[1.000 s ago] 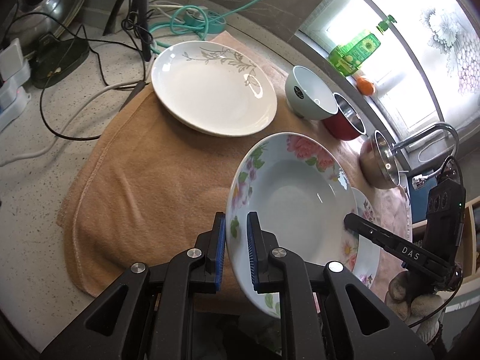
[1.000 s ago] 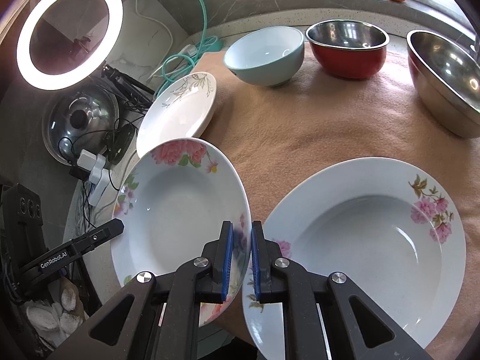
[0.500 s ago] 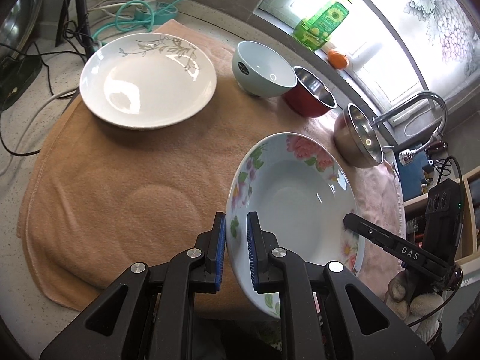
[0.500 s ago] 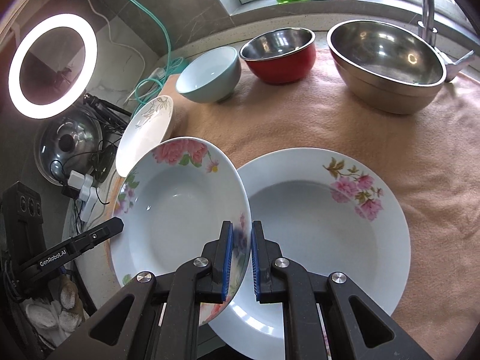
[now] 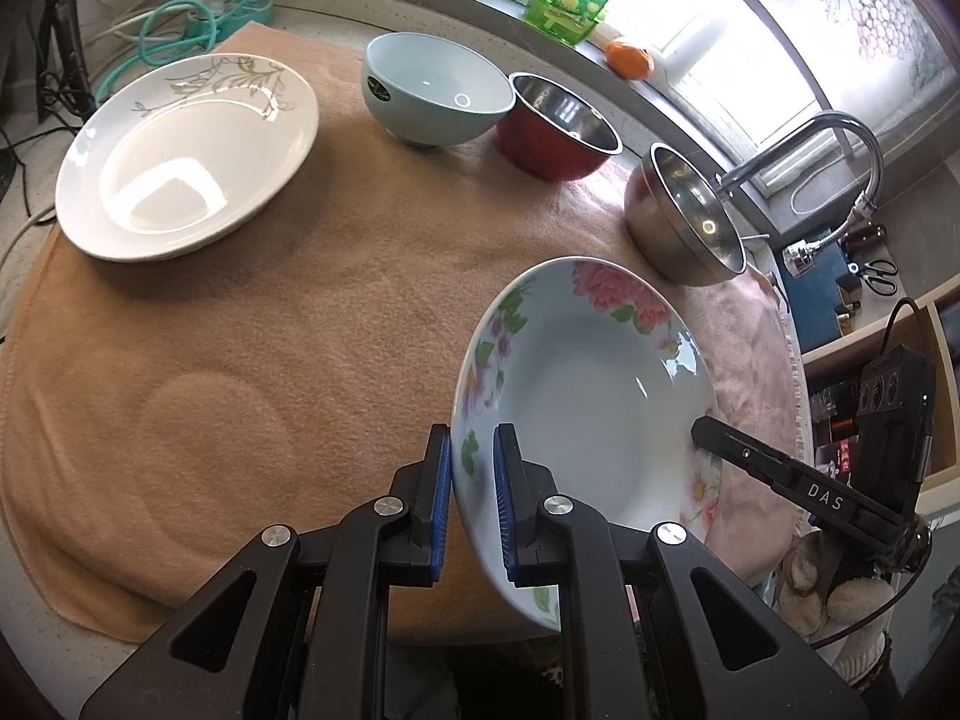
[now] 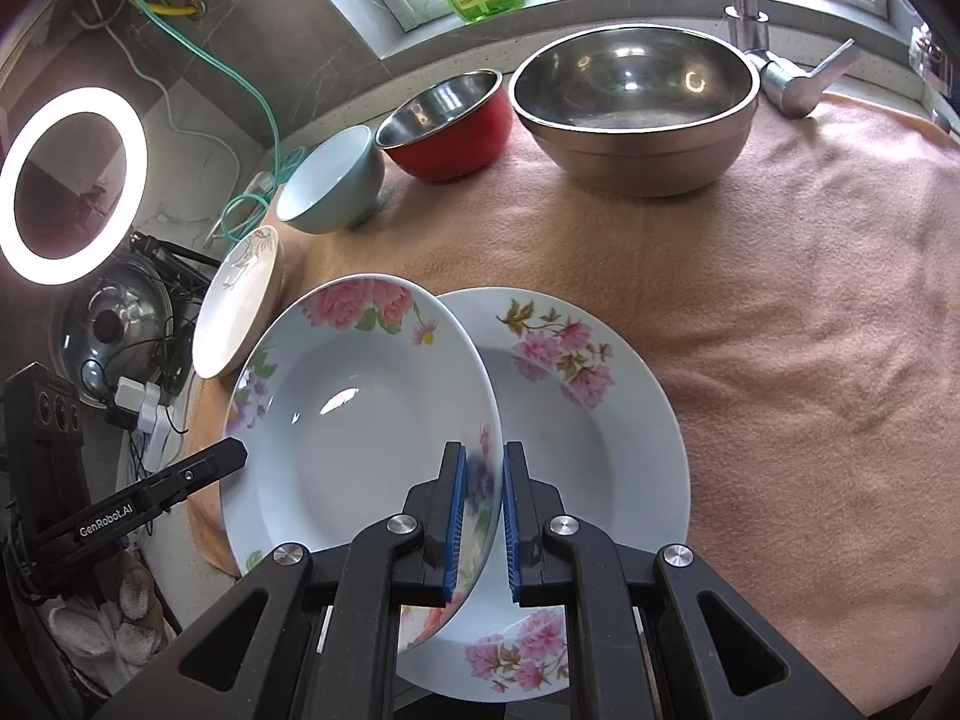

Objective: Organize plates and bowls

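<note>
Presently both the left gripper (image 5: 471,504) and right gripper (image 6: 481,516) clench opposite rims of the floral plate (image 6: 360,414). Uneven lowering could chip it against the larger floral plate (image 6: 594,420) at the counter's near edge.

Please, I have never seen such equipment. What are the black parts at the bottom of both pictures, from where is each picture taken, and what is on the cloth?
There is no robot here. A person holds one hand-held gripper in each hand, and each carries a wide-angle camera looking forward along its two fingers, so the black parts are the tool itself.

One picture comes from the left hand-held gripper, the other from the right hand-held gripper. Both are shut on opposite rims of the same flowered plate, held tilted above the cloth.

On the orange towel lie a second flowered plate, partly under the held one, a white plate with a leaf pattern, a pale blue bowl, a red bowl and a large steel bowl.
</note>
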